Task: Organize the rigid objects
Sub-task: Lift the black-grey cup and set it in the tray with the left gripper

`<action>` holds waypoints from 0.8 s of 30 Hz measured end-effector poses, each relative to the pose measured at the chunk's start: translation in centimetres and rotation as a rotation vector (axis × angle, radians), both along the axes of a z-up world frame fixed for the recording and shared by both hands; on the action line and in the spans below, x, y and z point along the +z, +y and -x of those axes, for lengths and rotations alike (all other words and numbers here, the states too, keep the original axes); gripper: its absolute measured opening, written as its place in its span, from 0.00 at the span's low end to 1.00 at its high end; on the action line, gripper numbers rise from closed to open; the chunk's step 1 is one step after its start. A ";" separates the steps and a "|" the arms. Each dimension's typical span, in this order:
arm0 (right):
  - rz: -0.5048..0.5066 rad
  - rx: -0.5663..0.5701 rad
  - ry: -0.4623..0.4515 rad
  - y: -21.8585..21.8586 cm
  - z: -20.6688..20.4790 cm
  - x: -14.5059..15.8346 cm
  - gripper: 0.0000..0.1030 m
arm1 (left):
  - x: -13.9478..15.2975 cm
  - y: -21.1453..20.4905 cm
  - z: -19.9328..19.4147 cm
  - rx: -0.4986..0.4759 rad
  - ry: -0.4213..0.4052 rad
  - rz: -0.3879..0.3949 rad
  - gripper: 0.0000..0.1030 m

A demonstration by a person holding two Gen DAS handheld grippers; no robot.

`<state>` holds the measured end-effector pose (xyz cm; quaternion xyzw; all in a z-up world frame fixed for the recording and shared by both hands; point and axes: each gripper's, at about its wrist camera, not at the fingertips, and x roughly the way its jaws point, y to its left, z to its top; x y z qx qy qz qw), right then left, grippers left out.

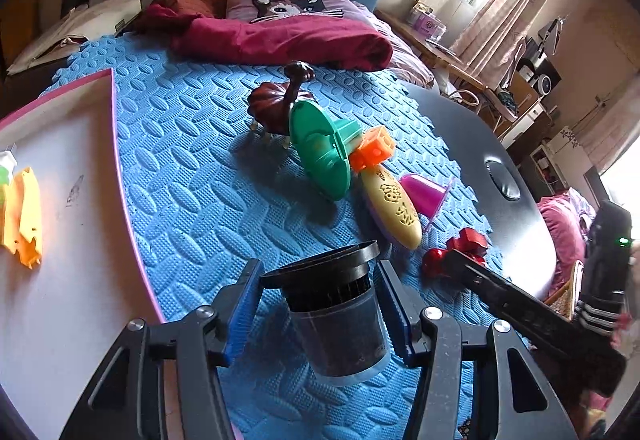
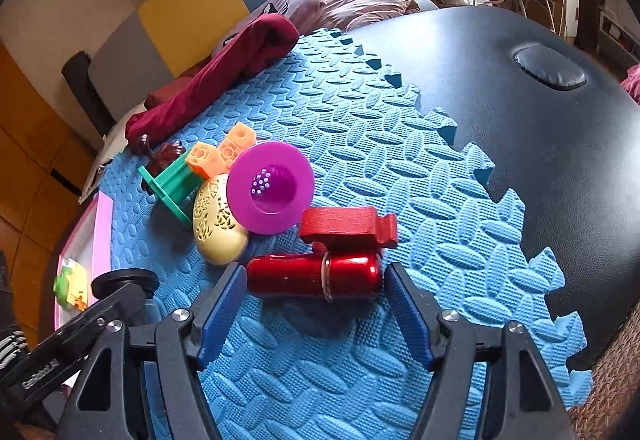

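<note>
Blue foam mat (image 1: 192,159) laid over a black padded table (image 2: 520,119), bedroom behind (red blanket (image 1: 280,35), cat pillow (image 1: 288,5)). A pink-rimmed white tray (image 1: 72,167) sits at the mat's left edge.

Black lidded cup (image 1: 336,316), tilted, dark ribbed collar and clear base, sits between the left gripper (image 1: 318,314) fingers; jaws wide, pads apart from it on both sides.

Red metallic cylinder (image 2: 314,276) lies sideways on the mat, just in front of a red block (image 2: 346,226). Right gripper (image 2: 314,310) wide open around its ends; contact unclear.

Toy pile nearby: green disc (image 1: 320,147), purple funnel (image 2: 270,187), yellow egg-shaped piece (image 2: 218,226).
</note>
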<state>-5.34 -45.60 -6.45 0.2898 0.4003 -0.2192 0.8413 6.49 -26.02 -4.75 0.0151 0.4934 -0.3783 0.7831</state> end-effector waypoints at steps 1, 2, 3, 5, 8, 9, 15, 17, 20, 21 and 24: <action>0.015 0.005 0.002 0.2 -0.1 0.0 0.71 | 0.1 0.1 0.0 0.000 0.005 0.008 0.55; 0.026 0.010 0.002 0.3 -0.3 -0.1 0.71 | 0.4 0.4 0.1 0.000 0.011 0.022 0.55; 0.039 0.010 -0.005 0.4 -0.3 0.0 0.71 | 0.6 0.7 0.2 0.001 0.012 0.031 0.55; 0.056 0.010 -0.014 0.4 -0.2 0.0 0.71 | 1.3 1.5 0.4 -0.002 0.016 0.055 0.55; 0.093 0.036 -0.010 0.9 -0.2 0.1 0.71 | 3.0 3.3 0.4 0.009 0.022 0.102 0.55; 0.091 0.037 -0.013 0.8 -0.1 0.1 0.71 | 3.8 4.3 0.3 0.018 0.023 0.132 0.55; 0.047 0.029 -0.036 0.3 0.2 -0.1 0.71 | 7.5 10.4 -2.9 0.161 -0.039 0.202 0.55; 0.048 0.029 -0.037 0.3 0.3 0.0 0.71 | 7.6 11.9 -4.7 0.219 -0.060 0.171 0.55; 0.048 0.029 -0.036 0.3 0.2 0.0 0.71 | 6.9 13.4 -7.7 0.277 -0.040 0.157 0.55; 0.048 0.029 -0.036 0.3 0.3 0.0 0.71 | 6.6 13.5 -8.6 0.296 -0.043 0.145 0.55; 0.049 0.030 -0.036 0.3 0.3 0.0 0.71 | 5.2 13.3 -11.0 0.325 -0.014 0.124 0.55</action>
